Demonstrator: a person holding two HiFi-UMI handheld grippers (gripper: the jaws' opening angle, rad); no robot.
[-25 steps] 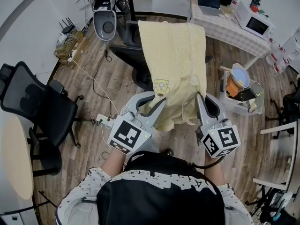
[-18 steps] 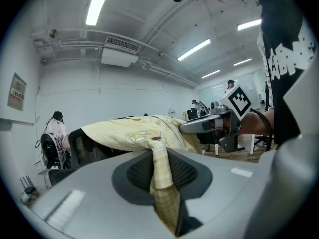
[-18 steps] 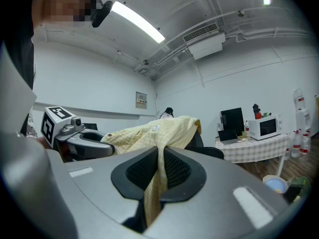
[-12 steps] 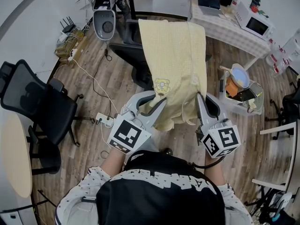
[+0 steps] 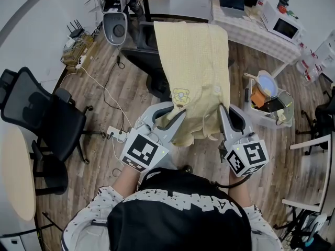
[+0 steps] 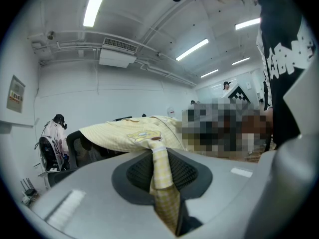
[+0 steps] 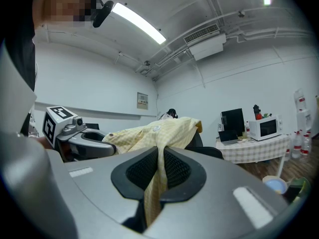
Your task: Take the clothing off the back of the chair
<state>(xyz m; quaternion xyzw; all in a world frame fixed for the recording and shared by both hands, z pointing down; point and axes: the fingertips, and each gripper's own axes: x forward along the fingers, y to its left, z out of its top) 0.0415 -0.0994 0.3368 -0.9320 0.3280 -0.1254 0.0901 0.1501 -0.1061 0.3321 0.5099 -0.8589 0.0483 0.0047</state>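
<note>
My left gripper (image 5: 177, 114) is clamped on the lower left edge of the yellow checked shirt (image 5: 193, 61). In the left gripper view a folded strip of the cloth runs between the two pads and is pinched there. My right gripper (image 5: 223, 110) is closed on the lower right edge of the same shirt, and the right gripper view shows a fold of fabric pressed between its jaws.

Both grippers sit side by side in front of me, pointing toward the black office chair (image 5: 140, 60). The shirt lies draped over the back of that chair, and its lower part is drawn toward me between the two grippers. A small cartoon patch (image 5: 180, 95) shows on the cloth just beyond the left gripper.

A second black chair (image 5: 42, 119) stands well apart on the left of the wooden floor (image 5: 104, 98). A worktop (image 5: 251, 27) with a checked cover at the far right carries a microwave (image 5: 285, 27) and a laptop (image 5: 234, 1).
</note>
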